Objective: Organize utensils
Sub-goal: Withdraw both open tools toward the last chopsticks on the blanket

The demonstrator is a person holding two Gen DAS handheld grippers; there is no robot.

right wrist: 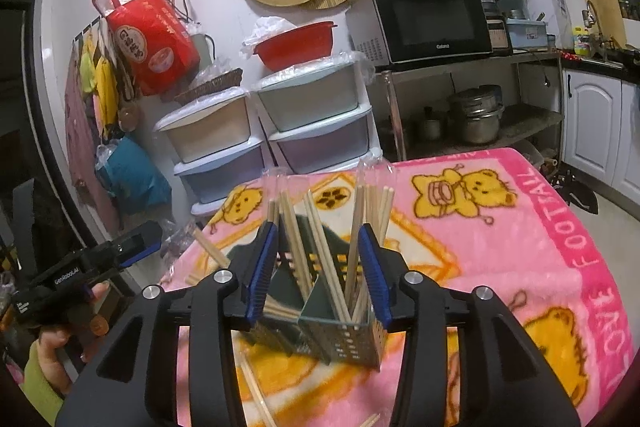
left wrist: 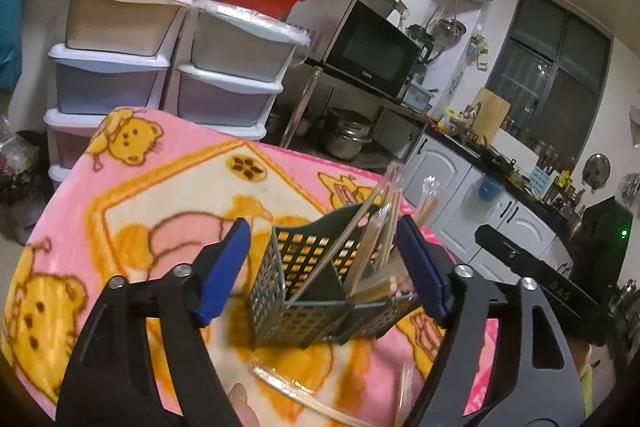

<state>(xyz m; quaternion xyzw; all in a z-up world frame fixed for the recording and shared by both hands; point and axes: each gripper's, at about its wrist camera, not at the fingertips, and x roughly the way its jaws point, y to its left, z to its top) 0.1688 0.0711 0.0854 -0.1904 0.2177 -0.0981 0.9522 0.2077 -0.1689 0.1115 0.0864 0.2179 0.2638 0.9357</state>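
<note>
Caddy (right wrist: pixel 320 311) w/ chopsticks (right wrist: pixel 320 247) stands upright on pink blanket (right wrist: pixel 500 247) over the bench, sitting between the right gripper (right wrist: pixel 320 267) fingers; they're released, pads apart from the sticks, gripping nothing. In left view the caddy (left wrist: pixel 304 287) is also between the left gripper (left wrist: pixel 324 267) fingers, spread wide, released. Loose chopsticks (left wrist: pixel 320 403) lie on blanket nearer than the fingers. Drawers (right wrist: pixel 312 115) & microwave (right wrist: pixel 432 23) well beyond.
</note>
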